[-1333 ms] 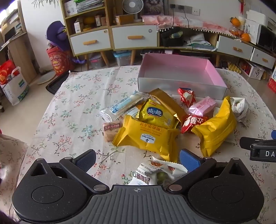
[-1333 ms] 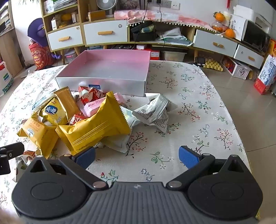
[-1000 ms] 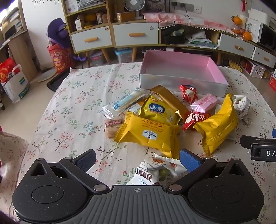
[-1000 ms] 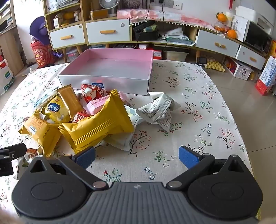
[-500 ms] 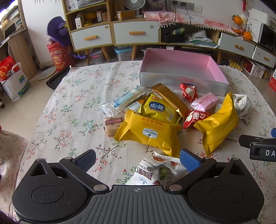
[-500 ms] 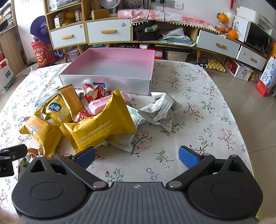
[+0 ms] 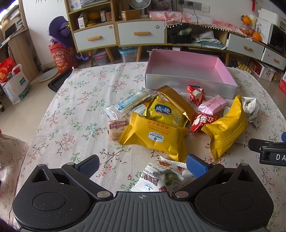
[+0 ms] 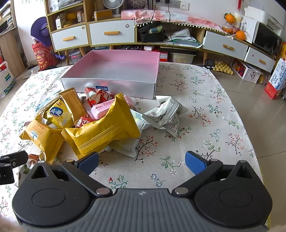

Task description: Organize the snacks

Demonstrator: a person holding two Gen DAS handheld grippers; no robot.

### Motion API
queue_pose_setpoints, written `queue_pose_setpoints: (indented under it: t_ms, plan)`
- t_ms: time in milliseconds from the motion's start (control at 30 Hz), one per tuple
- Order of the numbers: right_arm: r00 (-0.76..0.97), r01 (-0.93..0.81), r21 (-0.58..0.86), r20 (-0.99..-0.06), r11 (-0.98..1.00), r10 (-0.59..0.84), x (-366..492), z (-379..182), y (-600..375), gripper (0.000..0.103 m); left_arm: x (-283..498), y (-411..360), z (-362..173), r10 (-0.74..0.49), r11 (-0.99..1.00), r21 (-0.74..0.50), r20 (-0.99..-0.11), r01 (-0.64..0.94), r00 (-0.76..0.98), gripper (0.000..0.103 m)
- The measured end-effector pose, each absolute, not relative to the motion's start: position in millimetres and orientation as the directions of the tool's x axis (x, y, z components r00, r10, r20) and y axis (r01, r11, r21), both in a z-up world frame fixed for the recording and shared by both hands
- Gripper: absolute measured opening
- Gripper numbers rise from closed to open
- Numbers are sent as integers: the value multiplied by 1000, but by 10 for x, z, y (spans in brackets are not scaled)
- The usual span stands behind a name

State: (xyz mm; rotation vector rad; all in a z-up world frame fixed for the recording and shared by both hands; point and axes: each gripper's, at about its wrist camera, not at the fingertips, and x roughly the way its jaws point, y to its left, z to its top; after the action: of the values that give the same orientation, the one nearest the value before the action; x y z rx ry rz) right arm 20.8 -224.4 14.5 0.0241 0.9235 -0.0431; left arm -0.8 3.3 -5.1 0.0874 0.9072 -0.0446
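1. Snacks (image 7: 178,121) lie heaped on the surface (image 7: 71,110), just before the empty pink box (image 7: 187,71).
2. My left hand-held gripper (image 7: 142,165) and right hand-held gripper (image 8: 141,160) hover, both spread, holding nothing.
3. Best approach, I judge: pinch one crinkly packet by its sealed edge.
4. Wrappers: yellow, red, pink, white.

A floral cloth covers the tabletop (image 7: 75,114). Behind it, a wooden cabinet (image 7: 114,33) with white drawers lines the white wall (image 7: 42,10); pale tiled floor (image 8: 266,114).

Left tongs (image 7: 142,164) and right tongs (image 8: 141,163) gape wide.
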Motion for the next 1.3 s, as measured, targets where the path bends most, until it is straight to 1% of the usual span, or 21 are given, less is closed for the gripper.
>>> queue_pose_setpoints:
  t_ms: [1300]
  plan:
    - [604, 46, 5, -797, 999, -24, 228, 147, -2238, 103, -10, 33, -99, -6, 995, 54, -793, 80, 609, 103]
